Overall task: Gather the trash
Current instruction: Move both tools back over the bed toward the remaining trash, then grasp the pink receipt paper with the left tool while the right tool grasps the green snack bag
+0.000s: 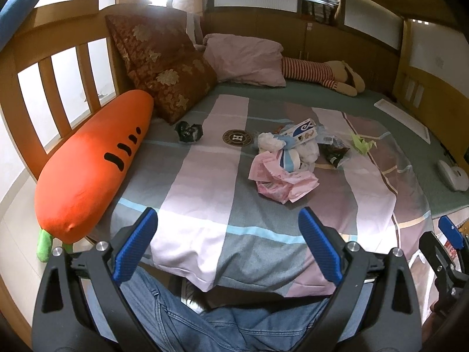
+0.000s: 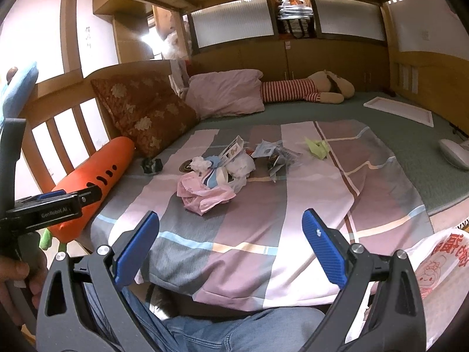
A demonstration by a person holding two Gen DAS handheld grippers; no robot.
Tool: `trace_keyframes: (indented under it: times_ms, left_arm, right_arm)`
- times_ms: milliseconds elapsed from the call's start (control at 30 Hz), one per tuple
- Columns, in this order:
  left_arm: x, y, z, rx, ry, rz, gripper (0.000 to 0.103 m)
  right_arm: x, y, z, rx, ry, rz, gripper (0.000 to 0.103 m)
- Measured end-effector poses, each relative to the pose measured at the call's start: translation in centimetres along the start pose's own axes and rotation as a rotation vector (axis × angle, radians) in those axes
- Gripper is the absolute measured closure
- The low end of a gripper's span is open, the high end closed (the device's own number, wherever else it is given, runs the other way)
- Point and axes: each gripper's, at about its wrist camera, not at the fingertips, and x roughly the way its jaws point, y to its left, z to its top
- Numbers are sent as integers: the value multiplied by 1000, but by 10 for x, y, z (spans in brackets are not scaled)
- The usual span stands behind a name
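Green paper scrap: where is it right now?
The green scrap lies on the striped blanket, right of the main trash pile, in both wrist views; nearest is the dark wrapper to its left.

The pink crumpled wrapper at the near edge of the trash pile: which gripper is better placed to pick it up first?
Probably the left gripper: it is open, and the pink wrapper lies almost straight ahead of its fingers. The right gripper is open too, but sits beside the white plastic bag, so it may suit bag handling.
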Motion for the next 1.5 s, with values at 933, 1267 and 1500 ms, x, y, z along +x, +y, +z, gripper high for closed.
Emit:
trace_keyframes:
  times_ms: [933, 1267, 1500]
  left_arm:
    - [124, 18, 17, -10, 202, -107, 7]
    - [201, -62, 41, 267, 238, -256, 7]
    - [260, -69, 50, 229, 354, -362, 71]
  right_arm:
    - [90, -15, 14, 28, 197, -153, 7]
    - [131, -45, 46, 91, 210, -200, 7]
    - [183, -76, 68, 207, 226, -171, 8]
